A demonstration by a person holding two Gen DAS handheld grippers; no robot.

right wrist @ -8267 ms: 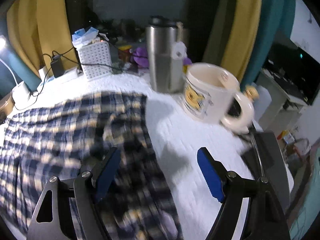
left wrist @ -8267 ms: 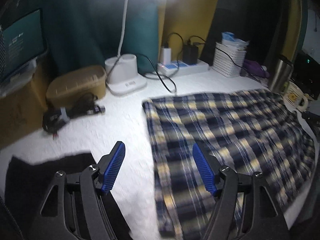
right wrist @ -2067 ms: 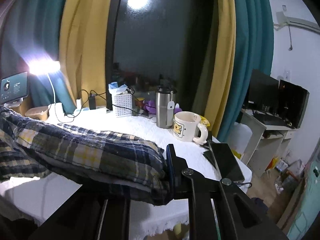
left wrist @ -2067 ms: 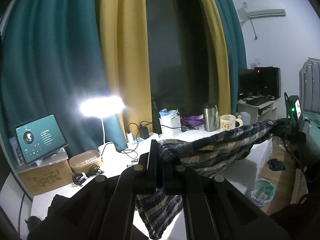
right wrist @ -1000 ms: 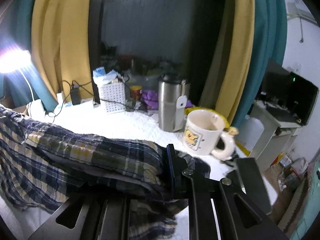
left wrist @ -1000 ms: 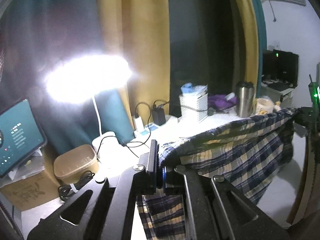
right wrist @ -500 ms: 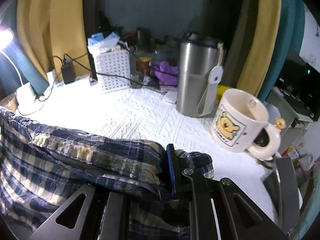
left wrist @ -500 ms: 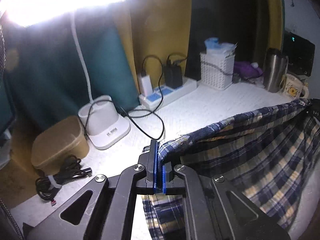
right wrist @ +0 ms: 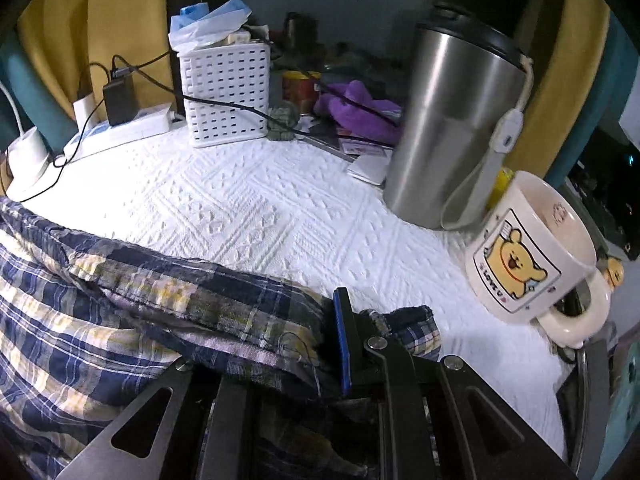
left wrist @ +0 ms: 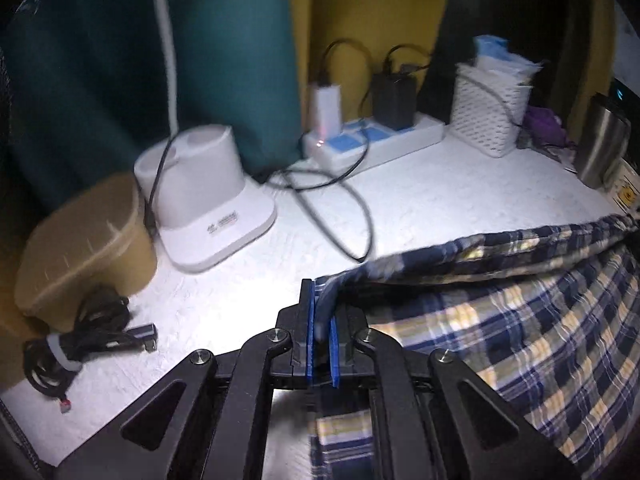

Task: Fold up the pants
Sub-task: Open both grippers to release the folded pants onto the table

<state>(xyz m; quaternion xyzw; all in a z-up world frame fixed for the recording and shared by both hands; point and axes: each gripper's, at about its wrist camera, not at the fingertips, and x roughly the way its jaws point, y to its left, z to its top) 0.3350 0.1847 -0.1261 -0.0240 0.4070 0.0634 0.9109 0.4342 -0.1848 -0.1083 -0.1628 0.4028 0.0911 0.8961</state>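
The blue, yellow and white plaid pants (left wrist: 520, 340) lie spread over the white textured tablecloth (left wrist: 440, 200), with their far edge lifted into a ridge between my two grippers. My left gripper (left wrist: 321, 332) has that edge's left corner between its blue pads; its jaws are opening, and a narrow gap shows beside the cloth. In the right wrist view the pants (right wrist: 100, 320) bunch over my right gripper (right wrist: 320, 344), which is shut on the right corner. Only its right pad shows; cloth covers the other finger.
Close beyond the right gripper stand a bear mug (right wrist: 528, 248) and a steel tumbler (right wrist: 452, 120). A white basket (right wrist: 224, 92) and power strip (left wrist: 376, 140) line the back. On the left are a lamp base (left wrist: 208, 208), tan box (left wrist: 80, 248), cable bundle (left wrist: 80, 344) and loose black cable (left wrist: 340, 216).
Both grippers have come down and forward toward the table, carrying the pants, which now rest on the cloth. The left pads have parted a little.
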